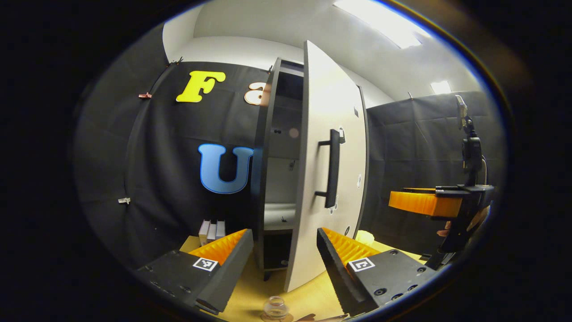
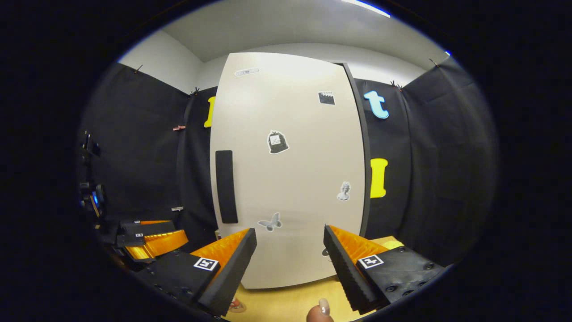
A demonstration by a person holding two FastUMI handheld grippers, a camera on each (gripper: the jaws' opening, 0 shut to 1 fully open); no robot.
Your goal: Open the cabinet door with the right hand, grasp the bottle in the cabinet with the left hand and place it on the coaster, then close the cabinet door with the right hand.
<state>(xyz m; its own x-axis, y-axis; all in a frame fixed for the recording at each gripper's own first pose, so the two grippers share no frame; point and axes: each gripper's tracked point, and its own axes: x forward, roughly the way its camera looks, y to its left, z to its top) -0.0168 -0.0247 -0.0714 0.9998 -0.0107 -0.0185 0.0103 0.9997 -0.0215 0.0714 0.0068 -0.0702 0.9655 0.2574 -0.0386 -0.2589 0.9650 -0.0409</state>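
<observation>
In the left gripper view the cabinet door [image 1: 333, 165] stands partly ajar, its leading edge turned toward the camera, so the cabinet [image 1: 279, 156] shows just a narrow dark slice of interior; shelves can be made out there, but what sits on them is too dim to tell. The bottle [image 1: 275, 307] stands on the worktop [image 1: 308, 297] at the bottom edge of that view, a small clear rounded shape partly cut off by the rim; a thin disc under it may be the coaster, though too little of it shows to be sure. The left hand-held gripper [image 1: 285, 250] is released, its fingers spread wide and clear of everything, with open worktop and the door's lower corner between them. The door handle [image 1: 333, 167] is a dark vertical bar, free of any grip. At the right edge of that view the right hand-held gripper [image 1: 424, 203] hangs apart from the door, half lost in the dark. In the right gripper view the door's pale face, dotted with stickers [image 2: 277, 142], blocks all sight of the cabinet behind it. The right hand-held gripper [image 2: 290, 255] is released too, its fingers wide, near the door's lower part but not touching it. A fingertip [image 2: 322, 308] pokes in at the bottom edge.
</observation>
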